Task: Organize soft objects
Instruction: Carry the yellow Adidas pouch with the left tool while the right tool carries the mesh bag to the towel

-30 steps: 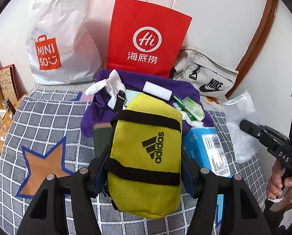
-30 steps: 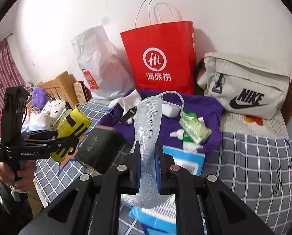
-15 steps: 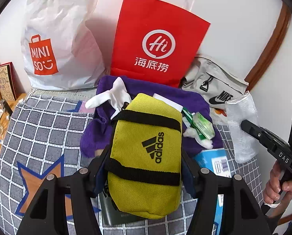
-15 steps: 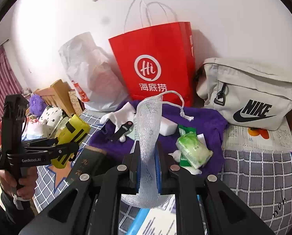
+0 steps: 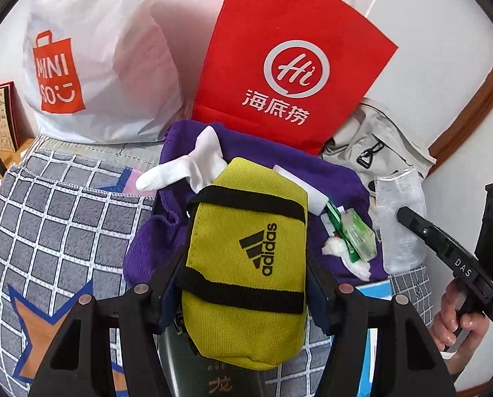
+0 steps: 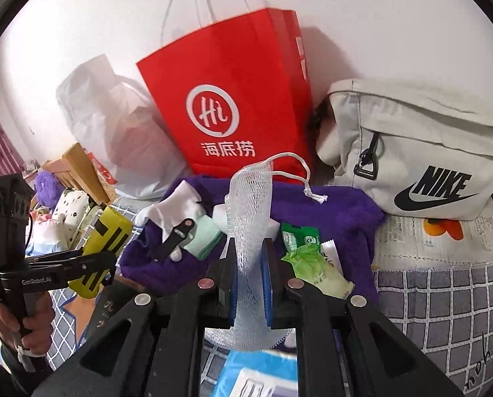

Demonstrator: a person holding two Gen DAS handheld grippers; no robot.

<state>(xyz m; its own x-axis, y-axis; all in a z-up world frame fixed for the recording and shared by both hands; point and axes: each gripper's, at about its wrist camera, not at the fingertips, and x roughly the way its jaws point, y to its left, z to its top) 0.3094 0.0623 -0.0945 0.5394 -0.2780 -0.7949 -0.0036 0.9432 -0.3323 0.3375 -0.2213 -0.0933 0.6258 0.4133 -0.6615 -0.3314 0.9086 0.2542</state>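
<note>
My left gripper (image 5: 244, 264) is shut on a yellow Adidas pouch (image 5: 246, 258) with black straps, held above a purple towel (image 5: 272, 165). From the right wrist view the same pouch (image 6: 105, 241) shows at the far left in that gripper (image 6: 94, 261). My right gripper (image 6: 249, 258) is shut on a white mesh net bag (image 6: 251, 218) with a drawstring, which stands up between the pads. The net bag (image 5: 400, 218) also appears at the right of the left wrist view. White gloves (image 5: 193, 165), a green packet (image 6: 306, 251) and a white bar (image 5: 299, 185) lie on the towel.
A red paper bag (image 5: 289, 63), a white Miniso plastic bag (image 5: 94, 63) and a beige Nike bag (image 6: 421, 152) stand against the wall behind the towel. A dark book (image 5: 213, 374) and a blue box (image 6: 259, 377) lie on the checked bedcover (image 5: 54, 218). Hands (image 5: 458, 321) hold both grippers.
Both grippers have moved forward toward the bags at the wall, which now look larger. The book and blue box have slid down under the grippers. Both grips are unchanged.
</note>
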